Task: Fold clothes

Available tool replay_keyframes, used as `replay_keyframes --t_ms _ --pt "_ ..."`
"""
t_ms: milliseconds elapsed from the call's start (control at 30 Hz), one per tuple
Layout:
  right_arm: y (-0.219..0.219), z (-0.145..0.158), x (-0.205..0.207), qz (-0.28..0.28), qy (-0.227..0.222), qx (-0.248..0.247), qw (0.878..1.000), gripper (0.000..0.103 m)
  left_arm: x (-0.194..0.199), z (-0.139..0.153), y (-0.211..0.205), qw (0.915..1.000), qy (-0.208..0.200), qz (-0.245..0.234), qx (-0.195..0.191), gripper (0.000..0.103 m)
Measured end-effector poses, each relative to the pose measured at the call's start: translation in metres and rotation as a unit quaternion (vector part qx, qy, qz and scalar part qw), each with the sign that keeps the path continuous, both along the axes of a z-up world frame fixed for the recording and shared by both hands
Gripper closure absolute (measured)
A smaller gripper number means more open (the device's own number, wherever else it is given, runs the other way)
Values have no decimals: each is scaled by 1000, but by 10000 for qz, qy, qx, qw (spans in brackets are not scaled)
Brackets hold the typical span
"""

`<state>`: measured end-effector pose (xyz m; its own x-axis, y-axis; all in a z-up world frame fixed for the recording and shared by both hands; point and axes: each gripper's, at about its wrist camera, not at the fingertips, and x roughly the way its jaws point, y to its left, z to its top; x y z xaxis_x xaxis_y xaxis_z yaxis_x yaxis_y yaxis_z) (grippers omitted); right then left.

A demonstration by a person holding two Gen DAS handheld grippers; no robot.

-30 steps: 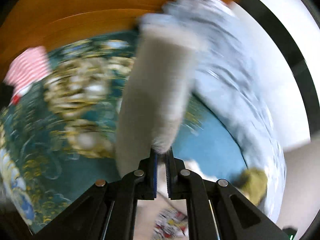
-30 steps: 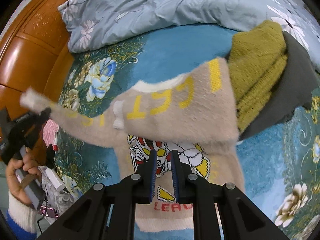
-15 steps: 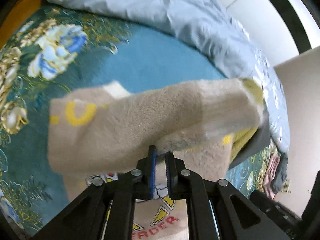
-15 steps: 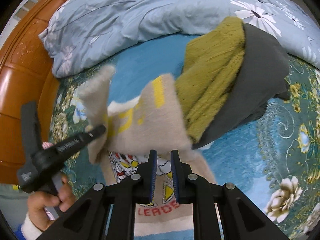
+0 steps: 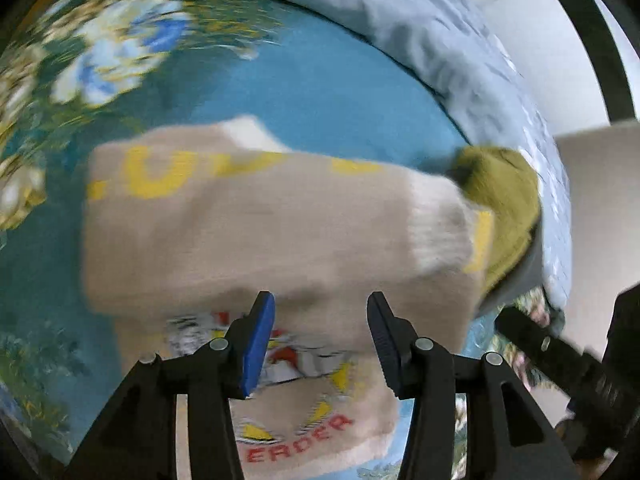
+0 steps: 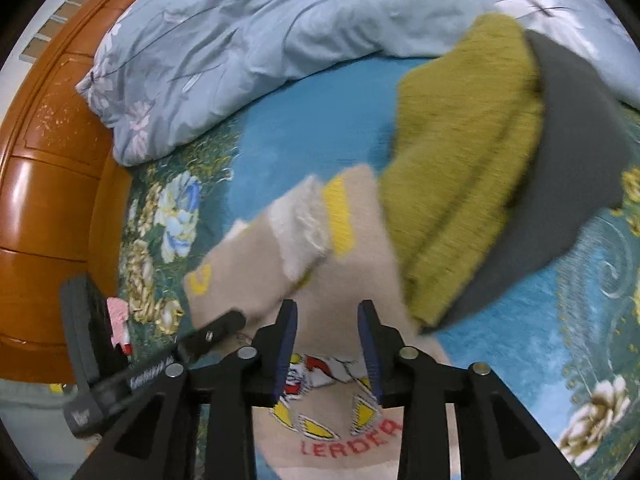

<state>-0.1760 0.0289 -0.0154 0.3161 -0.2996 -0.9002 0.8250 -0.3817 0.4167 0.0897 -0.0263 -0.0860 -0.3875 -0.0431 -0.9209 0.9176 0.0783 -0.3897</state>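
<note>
A beige sweater (image 5: 248, 240) with yellow letters and a red "LEADER" print lies on the blue floral bedspread (image 5: 320, 92). One sleeve, with a pale cuff (image 5: 440, 224), is folded across its chest. My left gripper (image 5: 320, 332) is open and empty just above the folded sleeve. My right gripper (image 6: 326, 340) is open and empty over the sweater's (image 6: 344, 280) chest; the left gripper's finger (image 6: 216, 330) shows to its left.
An olive sweater (image 6: 460, 168) on a dark grey garment (image 6: 576, 148) lies right of the beige sweater. A light blue duvet (image 6: 248, 40) is bunched at the back. An orange wooden headboard (image 6: 44, 184) stands at the left.
My left gripper carried the sleeve across the sweater's chest, then opened and let it go. My right gripper opened too. The sleeve now rests folded on the sweater.
</note>
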Motion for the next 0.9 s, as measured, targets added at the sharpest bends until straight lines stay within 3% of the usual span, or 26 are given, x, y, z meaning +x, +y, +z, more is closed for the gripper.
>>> replay_keyframes --t_ms 200,367,433,467,500,667,767,900 --pt "-46 -29 15 250 -156 265 9992 60 51 -6 5 9971 -70 731 222 54" --pt "-55 -48 6 -371 -424 409 9976 60 81 -11 12 9928 -98 1131 372 54" --pt "-56 -50 5 -541 -532 362 9965 70 84 -13 16 9926 -86 1138 407 54" --pt "-56 -50 5 -591 -556 335 9961 91 85 -14 17 9925 -80 1141 424 54" --pt "-56 -48 6 -598 -571 309 9961 94 86 -14 19 9924 -74 1144 442 54" --pt "-41 -13 15 -163 -552 -208 9981 95 93 -19 29 9918 -45 1160 529 54" --pt "-17 8 17 75 -273 -420 9987 95 98 -25 33 9925 -3 1070 586 54" --pt "7 -17 -2 -164 44 73 9998 96 98 -28 44 9932 -56 909 718 54"
